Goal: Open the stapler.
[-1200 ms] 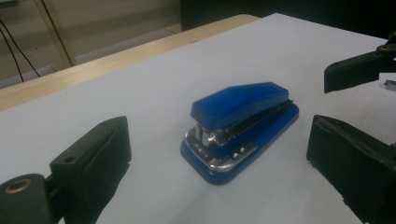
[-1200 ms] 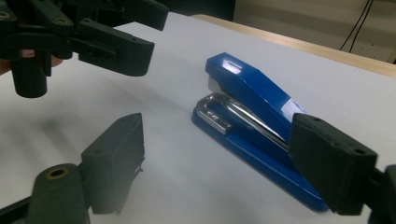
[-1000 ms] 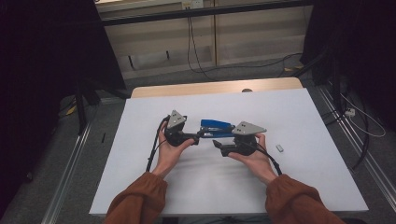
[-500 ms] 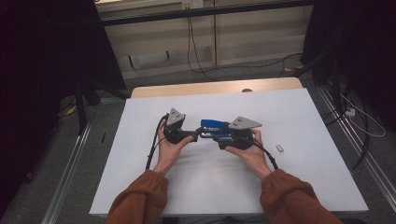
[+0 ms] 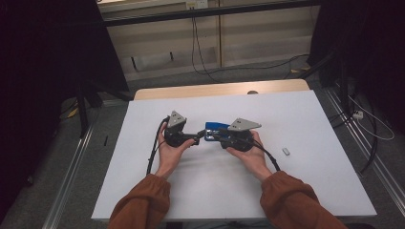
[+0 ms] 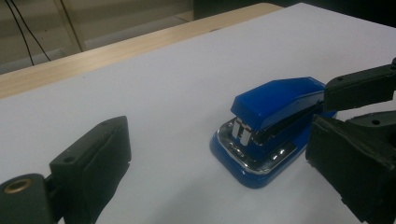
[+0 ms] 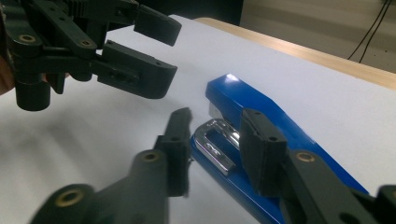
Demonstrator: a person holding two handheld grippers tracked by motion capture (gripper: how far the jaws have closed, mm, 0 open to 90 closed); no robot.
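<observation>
Stapler (image 6: 273, 128): flat on desk (image 5: 305, 181), nose toward left gripper (image 6: 219, 182).
Left gripper: wide open, empty, waiting.
Right gripper (image 7: 212, 140): jaws just closing, straddling stapler to steady it, grip unclear.

Rust-orange sleeves (image 5: 143, 202); 2 black hand-held grippers, grey triangular plates (image 5: 243, 124), black cables (image 5: 155, 145).

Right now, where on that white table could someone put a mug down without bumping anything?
The near strip of the table between the two sleeves is bare, as is the far strip by the wooden edge. It is crowded mid-table, where both grippers meet at the blue stapler. A small grey piece lies right.
</observation>
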